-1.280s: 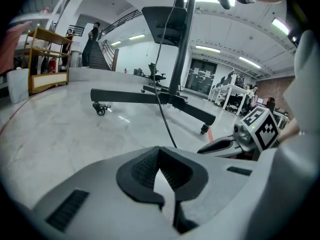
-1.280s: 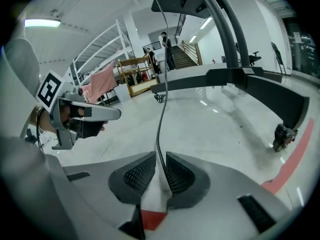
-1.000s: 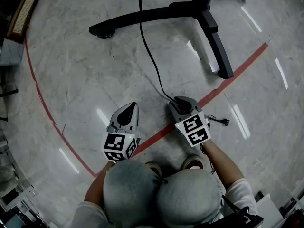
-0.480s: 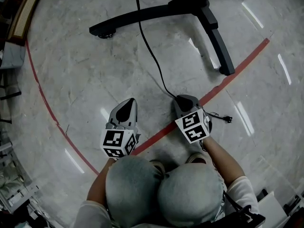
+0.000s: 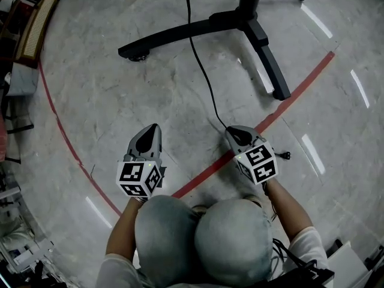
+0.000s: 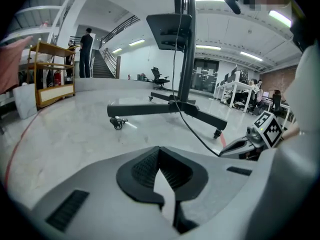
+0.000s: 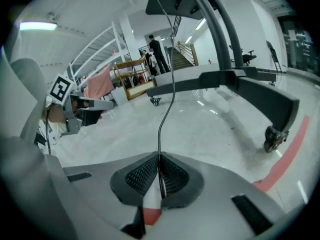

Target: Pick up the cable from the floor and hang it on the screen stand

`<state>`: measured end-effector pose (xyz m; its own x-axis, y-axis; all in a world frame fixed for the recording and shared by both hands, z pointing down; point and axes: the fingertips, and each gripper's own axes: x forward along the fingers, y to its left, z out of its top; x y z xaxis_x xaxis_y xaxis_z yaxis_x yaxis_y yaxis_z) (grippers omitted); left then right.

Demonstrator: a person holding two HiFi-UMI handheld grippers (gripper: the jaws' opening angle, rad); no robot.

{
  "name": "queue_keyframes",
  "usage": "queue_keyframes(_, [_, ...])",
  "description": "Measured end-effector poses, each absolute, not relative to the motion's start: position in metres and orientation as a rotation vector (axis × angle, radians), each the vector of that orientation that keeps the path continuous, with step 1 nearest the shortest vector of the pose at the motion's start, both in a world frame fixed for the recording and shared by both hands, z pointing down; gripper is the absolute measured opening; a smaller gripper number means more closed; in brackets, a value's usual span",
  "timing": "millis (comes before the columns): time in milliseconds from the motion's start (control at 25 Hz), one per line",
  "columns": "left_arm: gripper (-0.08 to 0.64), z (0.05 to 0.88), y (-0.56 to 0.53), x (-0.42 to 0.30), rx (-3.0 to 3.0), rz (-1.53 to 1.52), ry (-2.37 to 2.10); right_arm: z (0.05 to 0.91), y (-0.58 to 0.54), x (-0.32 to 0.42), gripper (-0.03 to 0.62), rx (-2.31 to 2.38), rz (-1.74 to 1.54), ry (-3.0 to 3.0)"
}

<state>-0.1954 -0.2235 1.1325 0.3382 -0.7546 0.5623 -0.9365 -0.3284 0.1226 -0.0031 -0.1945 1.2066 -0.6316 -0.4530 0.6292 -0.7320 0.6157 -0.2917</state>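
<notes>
I can read no word, number or brand name anywhere here. The only printed marks are black-and-white square patterns (blocks, not letters) on the left cube, which sits on my left gripper, and on the right cube, on my right gripper.

Premises: a large open-plan office hall. Evidence: polished stone floor marked with a red tape line; desks and an office chair at the far side; staircase; ceiling strip lights; wooden shelf trolley.
</notes>
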Motion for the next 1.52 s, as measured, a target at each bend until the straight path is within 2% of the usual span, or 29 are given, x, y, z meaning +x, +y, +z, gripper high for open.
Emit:
queue_keyframes(160, [0.003,1.048,-0.248,-0.213,2.178,0.512,-1.58,1.125,-0.197,0.016,0.028,0.992,0.747,-2.426])
queue_keyframes(360, [0.003,0.922,-0.233,-0.21,2.13,0.417,-1.605,0.976,-0.181,0.036,0.029,1.011,0.861,-2.569])
queue_keyframes(640, [0.003,0.757,-0.199,-0.163,2.114,0.379,-1.5,0.769,-0.16,0.046,0.028,1.023,1.0,-2.642])
queue_keyframes(880, [0.002,0.614,-0.175,-0.121,2.152,0.323,-1.423,0.627,-0.14,0.04,0.029,1.071,1.082,-2.647])
queue_keyframes(1160, [0.002,0.495,-0.157,-0.099,2.195,0.279,-1.381,0.506,-0.133,0.033,0.029,1.112,1.064,-2.684])
queue_keyframes(1520, [0.003,0.395,-0.139,-0.091,2.24,0.246,-1.428,0.391,-0.137,0.031,0.029,1.116,0.931,-2.754])
